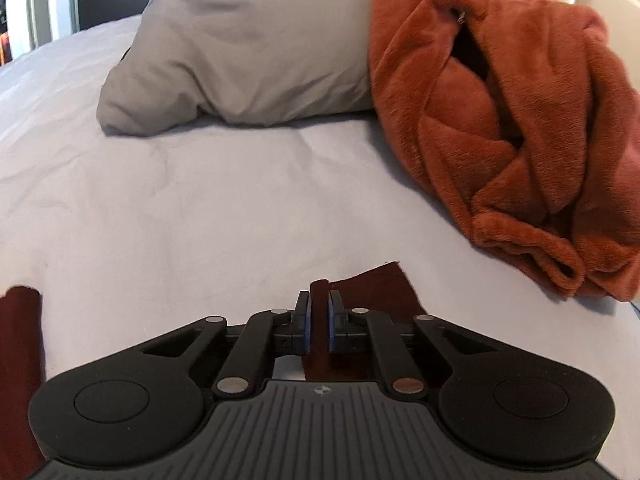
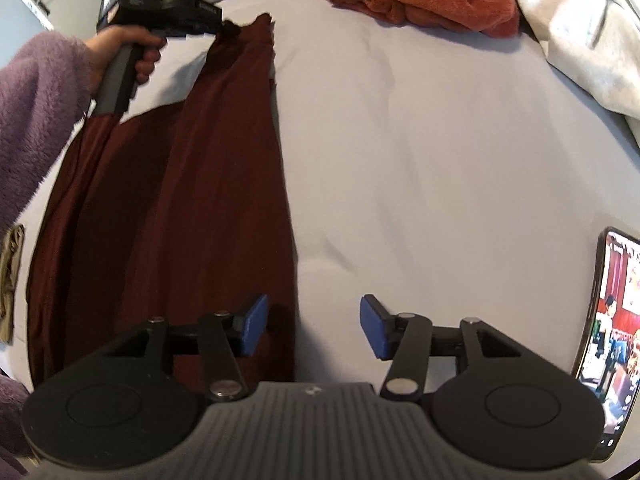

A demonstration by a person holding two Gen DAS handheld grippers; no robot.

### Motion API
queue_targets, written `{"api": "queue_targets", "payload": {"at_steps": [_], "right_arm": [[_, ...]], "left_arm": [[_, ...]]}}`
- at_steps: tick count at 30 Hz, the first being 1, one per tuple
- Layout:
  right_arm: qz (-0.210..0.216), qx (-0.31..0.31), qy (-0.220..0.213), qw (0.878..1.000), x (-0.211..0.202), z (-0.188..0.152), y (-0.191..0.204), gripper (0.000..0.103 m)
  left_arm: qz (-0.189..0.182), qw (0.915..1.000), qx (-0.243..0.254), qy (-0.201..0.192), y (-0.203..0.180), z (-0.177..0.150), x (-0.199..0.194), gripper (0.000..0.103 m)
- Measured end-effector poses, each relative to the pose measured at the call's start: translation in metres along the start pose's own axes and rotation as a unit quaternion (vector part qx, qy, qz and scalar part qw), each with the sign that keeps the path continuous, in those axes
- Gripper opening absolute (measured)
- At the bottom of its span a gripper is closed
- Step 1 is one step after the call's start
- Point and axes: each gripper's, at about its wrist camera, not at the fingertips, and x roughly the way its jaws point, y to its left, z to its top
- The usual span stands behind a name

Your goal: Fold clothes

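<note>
While the left gripper (image 1: 319, 322) is clenching a corner of the dark red garment (image 2: 180, 200) between its blue pads, the right gripper (image 2: 313, 326) is hovering released, its left finger over the cloth's near edge. Beyond, the phone (image 2: 612, 340) screen's writing is staying unreadable.

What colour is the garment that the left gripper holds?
Dark maroon garment, plain, no pattern; the right wrist view shows it best.
</note>
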Motion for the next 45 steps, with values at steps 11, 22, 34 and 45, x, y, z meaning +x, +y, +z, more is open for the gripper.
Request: {"api": "queue_targets", "payload": {"at_steps": [11,22,34,45], "right_arm": [[-0.027,-0.041,0.014,0.999,0.008,-0.006,0.016,0.067],[-0.034,-0.043,0.017,0.998,0.010,-0.007,0.022,0.068],[-0.060,-0.066,-0.006,0.996,-0.012,0.011,0.037,0.068],[0.003,-0.083,-0.016,0.996,-0.015,0.092,0.048,0.046]], "left_arm": [[-0.100,0.9870,0.088,-0.090,-0.042,0.012,-0.102,0.005],[-0.193,0.9529,0.206,-0.110,-0.095,-0.077,-0.212,0.005],[-0.223,0.9416,0.252,-0.007,-0.124,-0.196,-0.197,0.016],[-0.197,0.9693,0.147,-0.002,-0.084,-0.164,-0.203,0.051]]}}
